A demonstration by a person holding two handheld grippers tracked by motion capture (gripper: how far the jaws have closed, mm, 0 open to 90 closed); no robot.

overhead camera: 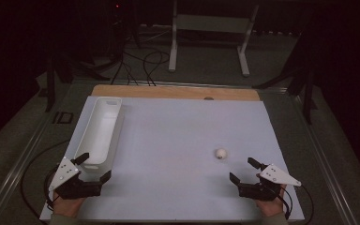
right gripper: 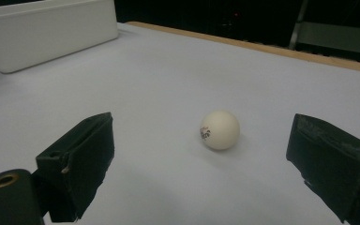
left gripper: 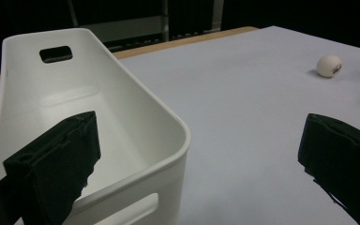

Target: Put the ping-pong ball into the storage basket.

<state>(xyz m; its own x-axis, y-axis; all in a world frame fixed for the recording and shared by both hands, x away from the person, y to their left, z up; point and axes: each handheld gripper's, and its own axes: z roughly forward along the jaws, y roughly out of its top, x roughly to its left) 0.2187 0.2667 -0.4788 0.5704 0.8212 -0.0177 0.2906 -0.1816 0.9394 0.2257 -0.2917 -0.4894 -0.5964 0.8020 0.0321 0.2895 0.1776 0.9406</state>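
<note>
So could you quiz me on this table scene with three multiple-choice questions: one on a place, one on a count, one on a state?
1. Where is the white ball?
A. in the bin
B. on the table ahead of the right gripper
C. between shut jaws

2. How many balls are there?
A. one
B. two
C. three

3. How is the white bin?
A. full
B. overturned
C. upright, empty

Answers: B, it lies on the sheet beyond the open jaws; A, a single ball is seen; C, its bare floor shows.
</note>
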